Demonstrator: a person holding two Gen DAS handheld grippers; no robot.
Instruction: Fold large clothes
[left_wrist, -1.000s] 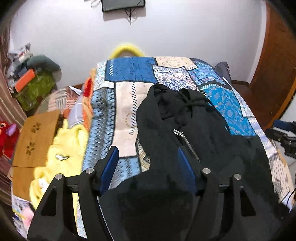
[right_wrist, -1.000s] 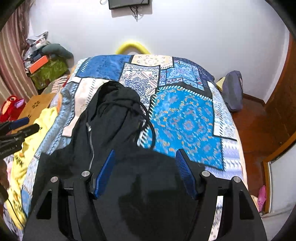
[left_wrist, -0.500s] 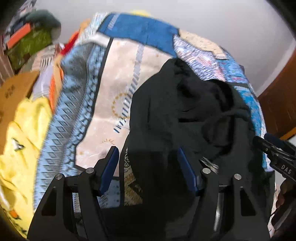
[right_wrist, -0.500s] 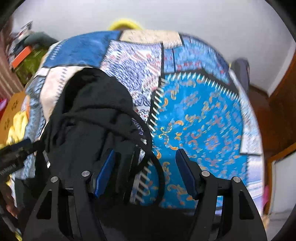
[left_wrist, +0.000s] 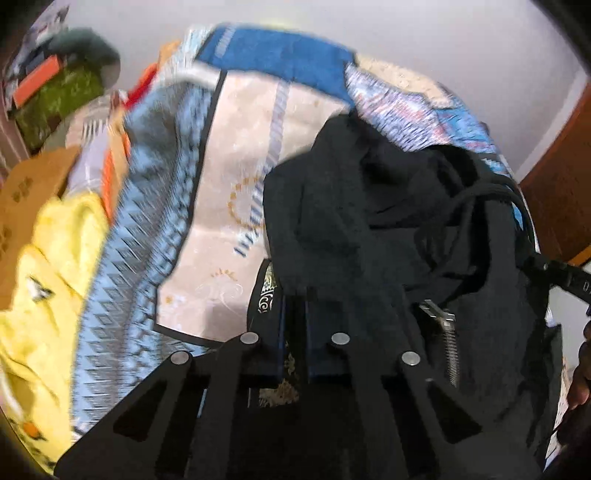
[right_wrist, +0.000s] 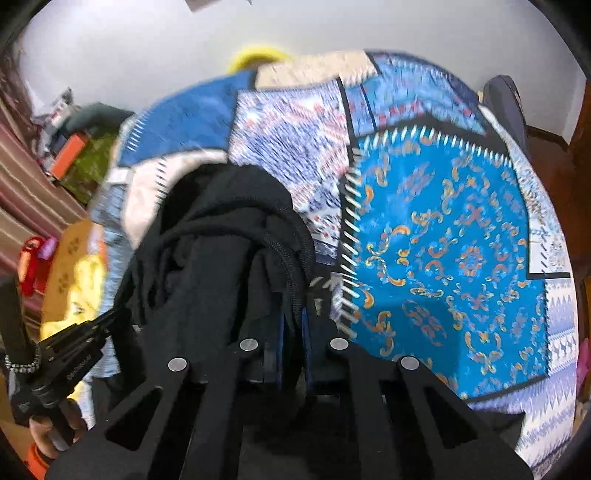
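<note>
A black zip-up hoodie (left_wrist: 369, 221) lies crumpled on the patchwork bedspread (left_wrist: 240, 147), its metal zipper (left_wrist: 448, 343) showing near the front. My left gripper (left_wrist: 295, 314) is down at the hoodie's left edge, its jaws closing tight with a fold of black fabric pinched between the blue pads. In the right wrist view the same hoodie (right_wrist: 221, 240) lies left of centre, and my right gripper (right_wrist: 291, 317) is closing on its right, zipper-lined edge, fabric clamped between the pads. Each gripper shows at the side of the other's view.
The bedspread (right_wrist: 443, 240) stretches bare to the right of the hoodie. A yellow garment (left_wrist: 44, 277) and a wooden board (left_wrist: 26, 184) lie off the bed's left side, with clutter against the wall behind. A wooden door stands at the right.
Both grippers dropped toward the hoodie and went from wide open to shut, each pinching an edge of the black fabric. The views tilted further down onto the bed.
</note>
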